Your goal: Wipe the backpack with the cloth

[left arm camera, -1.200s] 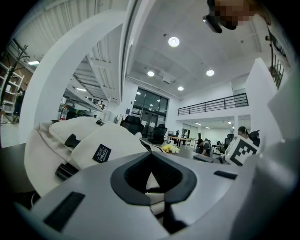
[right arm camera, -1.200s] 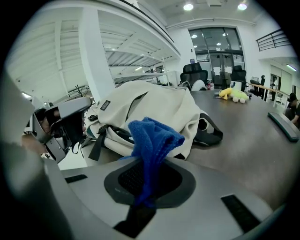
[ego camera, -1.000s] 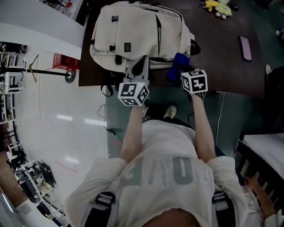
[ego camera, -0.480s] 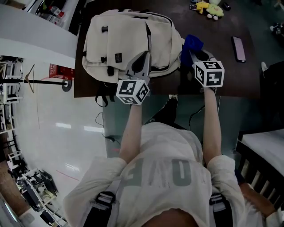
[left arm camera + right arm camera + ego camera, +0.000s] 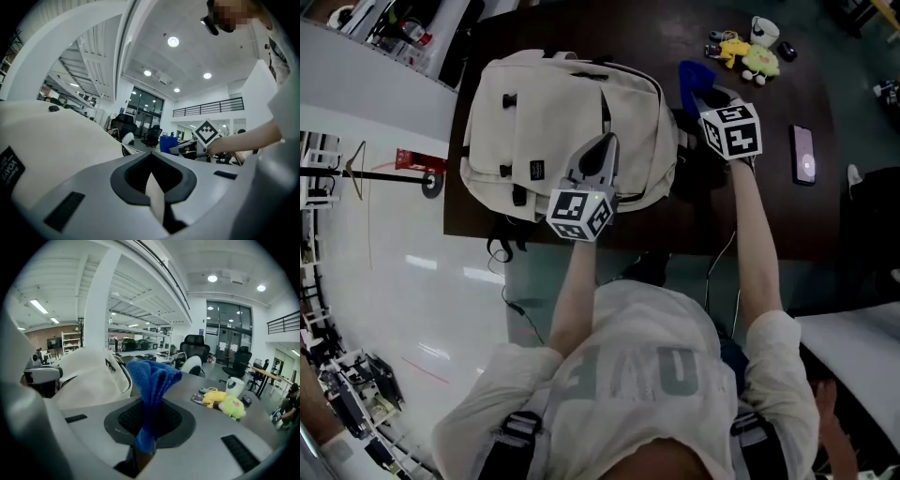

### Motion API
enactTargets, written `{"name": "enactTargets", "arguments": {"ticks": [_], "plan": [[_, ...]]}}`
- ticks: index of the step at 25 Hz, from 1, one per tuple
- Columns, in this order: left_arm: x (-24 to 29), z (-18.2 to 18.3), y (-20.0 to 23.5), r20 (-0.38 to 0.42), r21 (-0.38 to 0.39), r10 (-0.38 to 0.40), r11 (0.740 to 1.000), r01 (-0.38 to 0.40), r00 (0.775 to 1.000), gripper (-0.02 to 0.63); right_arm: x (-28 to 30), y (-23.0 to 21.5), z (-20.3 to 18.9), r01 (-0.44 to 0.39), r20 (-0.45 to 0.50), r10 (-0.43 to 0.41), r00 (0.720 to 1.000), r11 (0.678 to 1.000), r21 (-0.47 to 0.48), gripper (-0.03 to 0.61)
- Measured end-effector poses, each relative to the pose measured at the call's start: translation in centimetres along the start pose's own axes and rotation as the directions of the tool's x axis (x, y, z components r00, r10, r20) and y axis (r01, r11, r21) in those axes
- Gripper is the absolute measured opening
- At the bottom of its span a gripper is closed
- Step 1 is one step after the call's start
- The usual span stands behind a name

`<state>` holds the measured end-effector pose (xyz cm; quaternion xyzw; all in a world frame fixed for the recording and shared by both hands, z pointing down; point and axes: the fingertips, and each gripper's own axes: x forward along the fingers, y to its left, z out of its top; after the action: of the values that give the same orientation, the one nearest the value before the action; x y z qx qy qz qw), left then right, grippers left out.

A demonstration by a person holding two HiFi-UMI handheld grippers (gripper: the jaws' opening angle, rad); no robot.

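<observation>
Flat on the dark brown desk (image 5: 769,211) lies the cream fabric backpack (image 5: 539,117). The left claw (image 5: 606,142) is closed on a thin fold of its fabric at the near edge. Just beside the bag's right side, the right claw (image 5: 707,92) is clamped on the bunched blue cloth (image 5: 694,73). Yellow-green soft toys (image 5: 748,58) and a dark phone (image 5: 804,154) lie farther right.

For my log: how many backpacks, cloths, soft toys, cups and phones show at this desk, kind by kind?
backpack: 1
cloth: 1
soft toys: 2
cup: 1
phone: 1
Total: 6
</observation>
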<state>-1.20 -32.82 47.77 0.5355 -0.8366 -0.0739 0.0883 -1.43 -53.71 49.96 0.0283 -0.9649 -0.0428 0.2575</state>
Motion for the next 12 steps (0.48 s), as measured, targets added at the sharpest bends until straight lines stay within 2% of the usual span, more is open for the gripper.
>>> {"name": "enactTargets", "arguments": {"ticks": [9, 12], "plan": [[0.2, -0.4, 0.9, 0.012, -0.029, 0.006, 1.0, -0.006, 1.0, 0.005, 6.1, 2.0, -1.3, -0.102, -0.063, 0.099, 0.993, 0.994, -0.045, 0.042], [0.2, -0.4, 0.8, 0.013, -0.024, 0.004, 1.0, -0.004, 1.0, 0.005, 7.3, 3.2, -1.7, -0.142, -0.1, 0.132, 0.986, 0.985, -0.102, 0.041]]}}
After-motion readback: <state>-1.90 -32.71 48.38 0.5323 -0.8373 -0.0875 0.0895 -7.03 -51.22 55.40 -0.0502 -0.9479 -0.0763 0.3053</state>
